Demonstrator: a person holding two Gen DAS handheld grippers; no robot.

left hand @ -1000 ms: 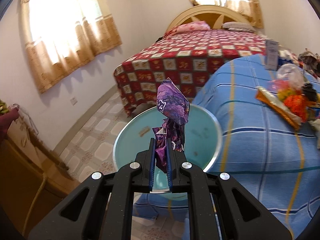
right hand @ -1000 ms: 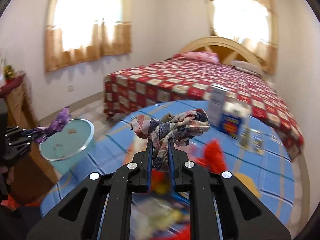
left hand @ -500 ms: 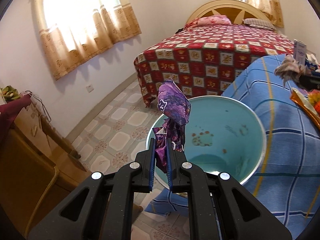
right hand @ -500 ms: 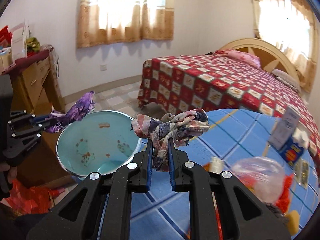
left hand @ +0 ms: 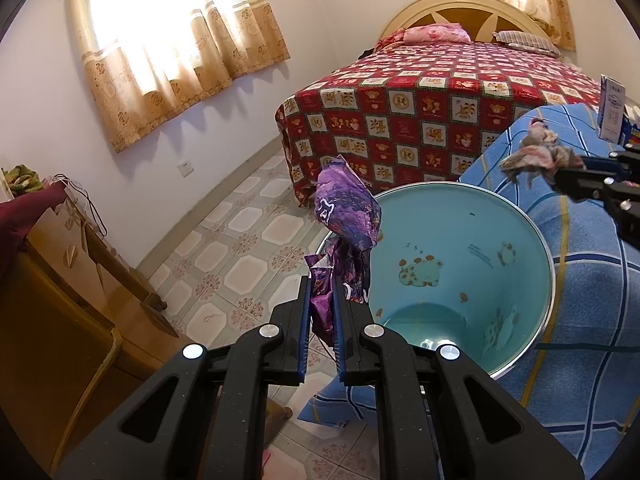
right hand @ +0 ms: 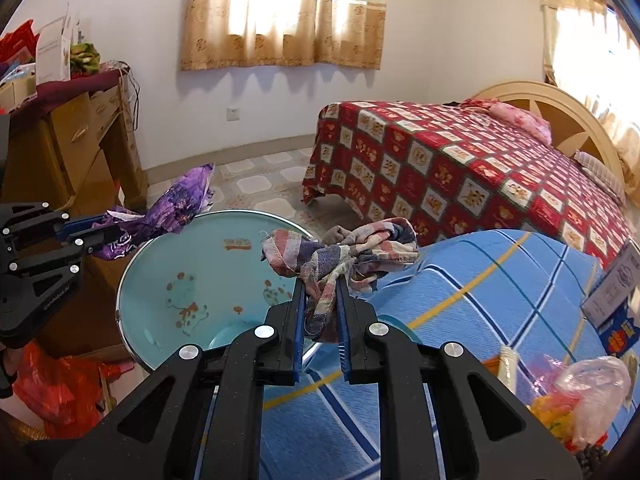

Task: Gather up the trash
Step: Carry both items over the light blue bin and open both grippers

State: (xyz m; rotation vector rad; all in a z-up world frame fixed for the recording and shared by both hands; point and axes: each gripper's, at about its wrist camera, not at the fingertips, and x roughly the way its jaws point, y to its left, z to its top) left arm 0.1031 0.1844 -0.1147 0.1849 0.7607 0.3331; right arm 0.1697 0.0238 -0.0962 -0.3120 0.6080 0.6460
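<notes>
My left gripper [left hand: 321, 312] is shut on a crumpled purple wrapper [left hand: 345, 216] and holds it at the left rim of a teal bin [left hand: 472, 224]. My right gripper [right hand: 321, 312] is shut on a bunched plaid rag [right hand: 340, 252] and holds it over the bin's right rim [right hand: 132, 276]. The left gripper [right hand: 80, 232] with the purple wrapper [right hand: 176, 204] shows at the left in the right wrist view. The right gripper [left hand: 560, 170] with the rag [left hand: 536, 152] shows at the right in the left wrist view. The bin looks empty inside.
A table under a blue checked cloth [right hand: 480, 280] stands beside the bin, with a clear bag [right hand: 596, 392], boxes [right hand: 616, 300] and other litter on it. A bed with a red quilt [left hand: 440, 92] is behind. A wooden cabinet [left hand: 60, 280] is at the left, red bags [right hand: 60, 384] below.
Both grippers have moved closer to the bin with their loads; the bin now looms larger in both views. The right gripper has swung left, off the table, to the bin's rim.
</notes>
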